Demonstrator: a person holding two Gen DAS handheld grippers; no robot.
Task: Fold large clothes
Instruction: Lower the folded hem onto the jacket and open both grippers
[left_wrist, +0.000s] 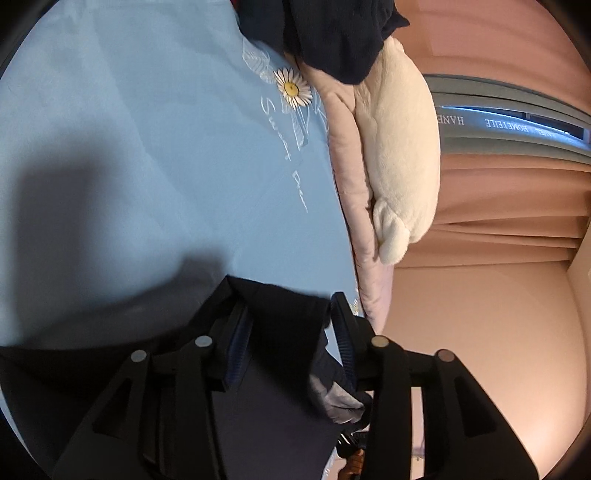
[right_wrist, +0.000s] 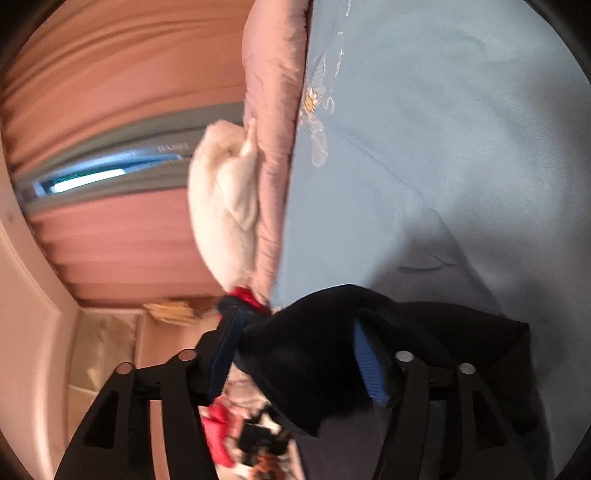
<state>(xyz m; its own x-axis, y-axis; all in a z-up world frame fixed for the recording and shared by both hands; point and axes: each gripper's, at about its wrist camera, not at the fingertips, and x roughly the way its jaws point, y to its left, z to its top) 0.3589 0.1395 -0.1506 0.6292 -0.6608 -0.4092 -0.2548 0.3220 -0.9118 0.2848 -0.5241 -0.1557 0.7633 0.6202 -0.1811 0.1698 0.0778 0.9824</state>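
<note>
The dark navy garment (left_wrist: 280, 314) lies on the light blue bedsheet (left_wrist: 129, 147), near the bed's edge where a pink quilt (left_wrist: 351, 177) and a cream plush toy (left_wrist: 399, 147) sit.

The left gripper (left_wrist: 291, 317) has its jaws partly apart, with a fold of the dark cloth between the 2 fingers; the pads do not appear to press it. The right gripper (right_wrist: 299, 325) stands wider, and a mound of the same dark fabric (right_wrist: 314, 332) bulges between its fingers, loose rather than pinched, though motion blur in that view makes this less than certain.

Judged from this, 1 fold looks laid down and released. How neat the garment is, or how many folds remain, cannot be told, since most of it lies below both cameras. At least a check and smoothing likely remain.
</note>
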